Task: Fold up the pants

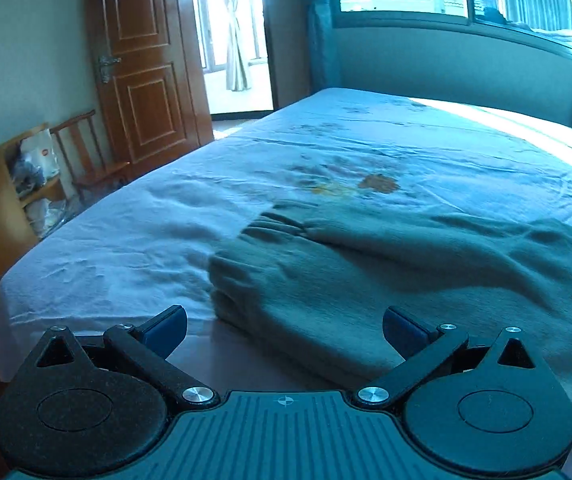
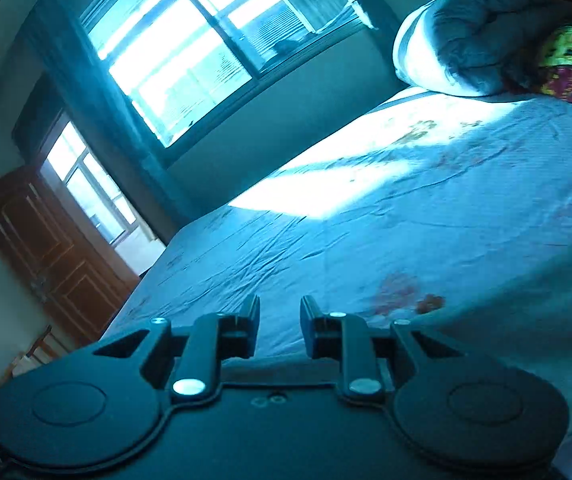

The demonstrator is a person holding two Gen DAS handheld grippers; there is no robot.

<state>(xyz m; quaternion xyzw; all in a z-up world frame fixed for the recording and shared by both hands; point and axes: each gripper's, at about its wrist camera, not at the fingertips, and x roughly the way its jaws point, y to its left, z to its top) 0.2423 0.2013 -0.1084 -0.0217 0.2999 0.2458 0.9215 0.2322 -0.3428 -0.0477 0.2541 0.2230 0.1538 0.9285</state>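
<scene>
2 grippers, both empty right now: the left gripper (image 1: 285, 330) has its fingers spread wide with nothing between them, hanging just short of the pants (image 1: 366, 280), and the right gripper (image 2: 280, 330) has its fingers only a little apart, a narrow gap with just sheet showing through, tilted off toward the far side of the bed. The grey-green pants lie on the near part of the bed (image 1: 126, 248), already doubled over with the gathered waistband (image 1: 274, 224) on top, so I'd guess at least 1 fold is done and maybe 1 more plus a tidy-up is left. The bed has a pale wrinkled sheet with a faded flower print, a rolled quilt (image 2: 474, 32) at the head, a sunny window (image 2: 190, 52) behind and a wooden door (image 1: 142, 60) open.
</scene>
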